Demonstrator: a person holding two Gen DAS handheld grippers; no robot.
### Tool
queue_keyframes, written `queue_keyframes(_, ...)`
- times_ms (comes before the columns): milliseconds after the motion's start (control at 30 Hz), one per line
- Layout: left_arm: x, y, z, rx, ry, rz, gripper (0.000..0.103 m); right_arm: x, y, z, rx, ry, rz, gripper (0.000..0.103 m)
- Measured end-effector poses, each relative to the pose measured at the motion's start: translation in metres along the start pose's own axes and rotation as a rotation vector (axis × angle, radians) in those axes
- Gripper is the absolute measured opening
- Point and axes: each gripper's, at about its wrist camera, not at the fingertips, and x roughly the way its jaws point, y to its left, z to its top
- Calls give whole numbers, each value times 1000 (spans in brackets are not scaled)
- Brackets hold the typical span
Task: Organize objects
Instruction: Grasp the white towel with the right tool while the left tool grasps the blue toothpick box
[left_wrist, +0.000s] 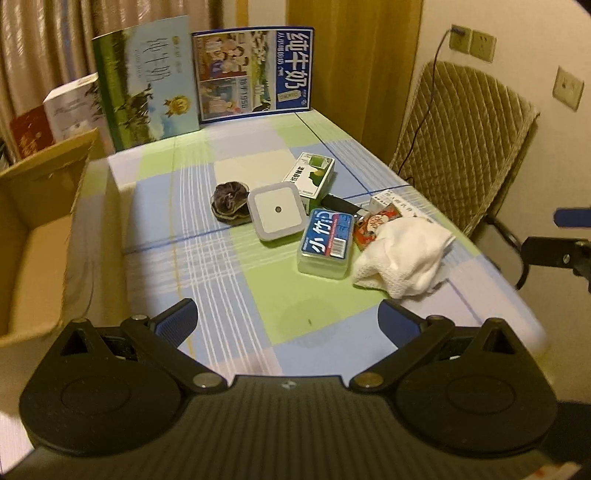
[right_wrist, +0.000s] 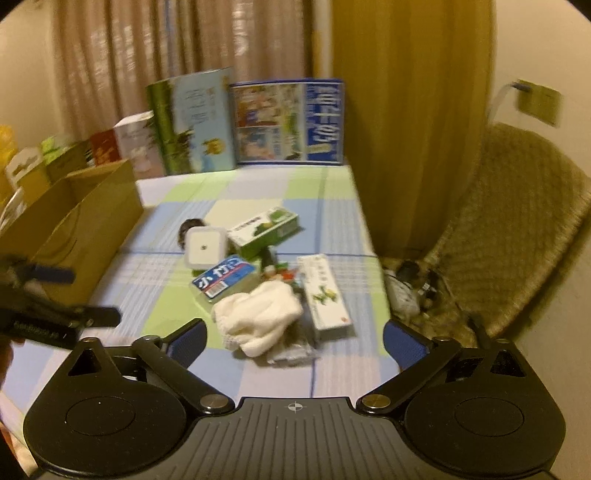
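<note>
A small heap lies mid-table on the checked cloth (left_wrist: 229, 280): a white square night light (left_wrist: 277, 212), a dark scrunchie (left_wrist: 229, 201), a green-and-white carton (left_wrist: 312, 175), a blue-labelled plastic box (left_wrist: 327, 243), a red snack packet (left_wrist: 373, 225) and a crumpled white cloth (left_wrist: 406, 254). My left gripper (left_wrist: 288, 317) hovers open short of the heap, holding nothing. In the right wrist view my right gripper (right_wrist: 295, 338) stands open just before the white cloth (right_wrist: 258, 321), with a long white box (right_wrist: 325, 295) beside it. Neither gripper touches anything.
An open cardboard box (left_wrist: 37, 229) stands at the table's left edge. Two large milk cartons (left_wrist: 255, 70) stand upright at the far end before curtains. A padded chair (left_wrist: 461, 147) sits off the right edge. More boxes (right_wrist: 107, 147) line the back left.
</note>
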Motion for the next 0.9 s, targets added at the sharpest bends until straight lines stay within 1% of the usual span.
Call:
queue_keyframes(167,26,0,6,57,5,8,102,46,9,-3,-112,20,51,91)
queue_keyframes(367,55,-2,4,108,29,-21,102,92,18,-6,-220,48,101,91)
queue_keyframes(433,63,-3,4,116,32,-28,102,105,20,-6,-241,61,108,88)
queue_keyframes(467,67,-3,4,113,33,-31,102,112,19,-5,-243,72,113,85)
queue_keyframes(500,71,-2,4,108,35,-35,102,118,19,-5,-242,84,118,77)
queue_keyframes(567,78,-1,4,100,41,-44,102,124,19,-5,-243,87,110,71)
queue_keyframes(600,81,1,4,97,41,-48,101,125,18,-4,-235,80,114,62)
queue_keyframes(633,84,2,4,92,39,-56,101,125,16,-3,-225,75,116,48)
queue_keyframes(700,90,5,4,81,44,-73,93,123,12,-1,-216,65,101,32)
queue_keyframes(733,93,7,5,71,46,-84,93,123,10,1,-205,68,110,26)
queue_keyframes(800,98,8,8,64,40,-100,90,120,6,3,-184,63,122,17)
queue_keyframes(900,104,7,13,67,19,-118,86,115,3,5,-175,60,135,15)
